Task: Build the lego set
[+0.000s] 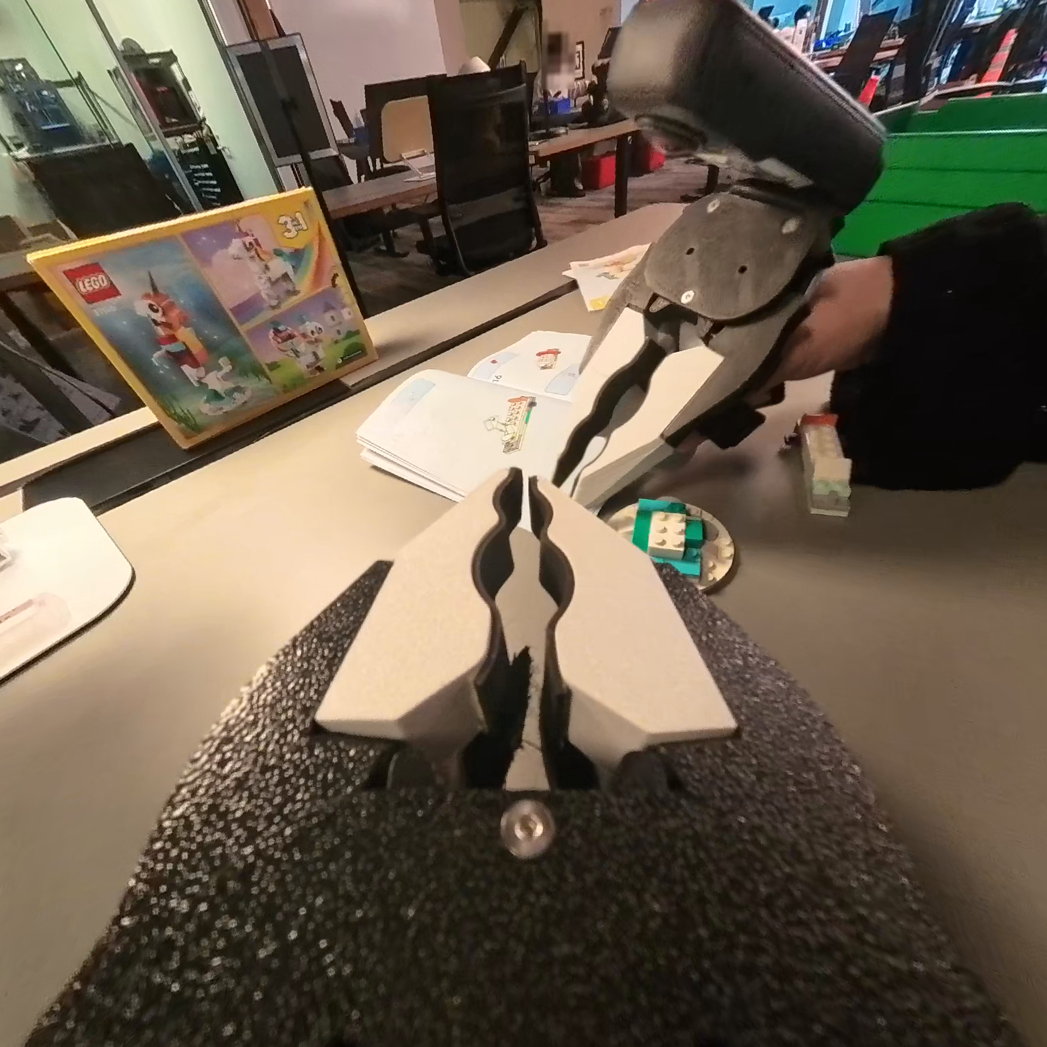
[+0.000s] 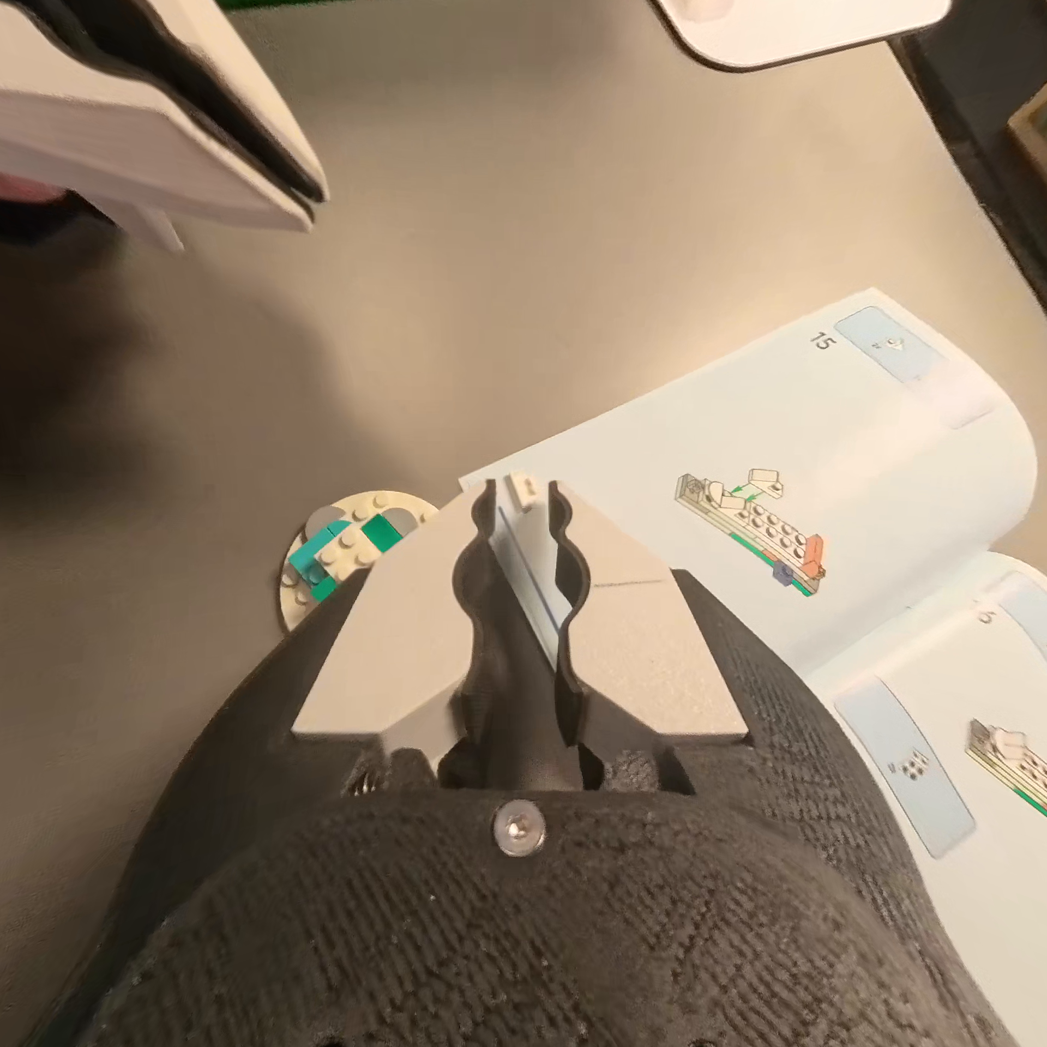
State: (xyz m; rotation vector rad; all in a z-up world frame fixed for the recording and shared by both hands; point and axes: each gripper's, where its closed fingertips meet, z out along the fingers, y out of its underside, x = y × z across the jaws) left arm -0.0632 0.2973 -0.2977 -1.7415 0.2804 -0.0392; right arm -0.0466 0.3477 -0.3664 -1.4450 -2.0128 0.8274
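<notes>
1. Jaws: left gripper (image 1: 524, 481) nearly pressed together, empty; right gripper (image 2: 521, 487) spread over a small white brick (image 2: 522, 490) on the booklet (image 2: 793, 453)
2. Only the left view shows the yellow box (image 1: 209, 317) and a long white build (image 1: 824, 470)
3. Studded round plate (image 2: 362, 510) carries teal and white bricks

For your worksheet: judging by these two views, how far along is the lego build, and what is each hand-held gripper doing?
Done: a round base with teal and white bricks, and a long white assembly lying apart. In hand: the right hand-held gripper, open, points at a small white piece on the open instruction booklet; the left hand-held gripper is nearly shut and empty. Left: the two assemblies are not joined, and no finished model is visible.
</notes>
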